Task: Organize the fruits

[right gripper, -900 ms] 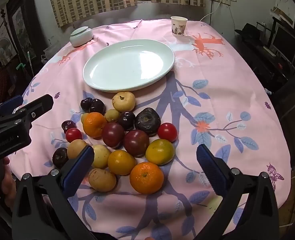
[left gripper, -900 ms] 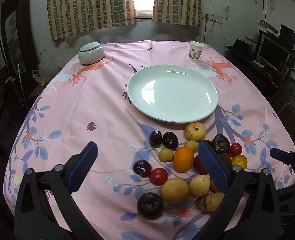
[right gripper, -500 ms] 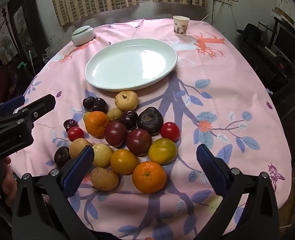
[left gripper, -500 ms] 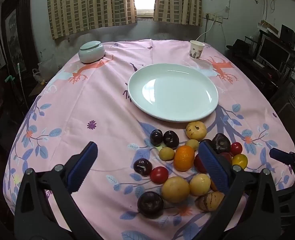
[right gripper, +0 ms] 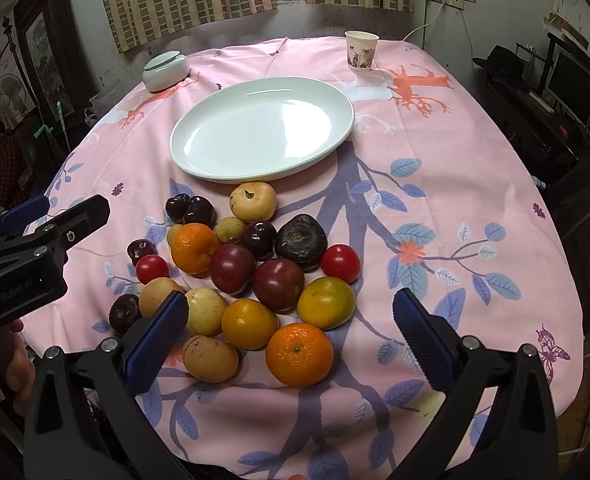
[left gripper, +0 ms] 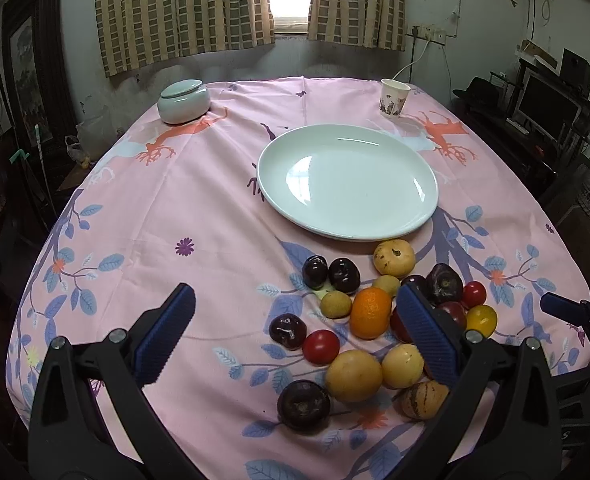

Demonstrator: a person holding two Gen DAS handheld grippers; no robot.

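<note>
Tongs first: left tongs [left gripper: 295, 336] spread wide and carrying nothing, hovering low over the near edge of the desk [left gripper: 143, 216]; right tongs [right gripper: 291, 330] likewise spread and empty, poised above the near side of the fruit pile [right gripper: 247, 276]. Landmark is the white plate [left gripper: 349, 184], bare, sitting mid-desk on the pink cloth. All fruit lies in a loose cluster just on the near side of the plate, none on it. Closest to the plate rim: a pale yellow fruit [right gripper: 253, 201], almost touching it. Farthest from the plate, nearest the right tongs: an orange [right gripper: 299, 354], a tan fruit [right gripper: 210, 358] beside it, and a yellow-orange fruit [right gripper: 249, 323] just behind those. Dark plums [right gripper: 191, 210] lie to the plate's near left. Beyond the plate: a lidded ceramic jar [left gripper: 183, 102] on its far left, a paper cup [left gripper: 394, 93] on its far right, both well apart from the fruit. Change over the last second: slight only. The right view has crept a little nearer to the pile, fruit sitting marginally lower in frame; the left view is nearly the same. No fruit has shifted. Judgement: task barely begun, approach phase; the orange sits roughly between the right fingers and looks the likely first pick.
</note>
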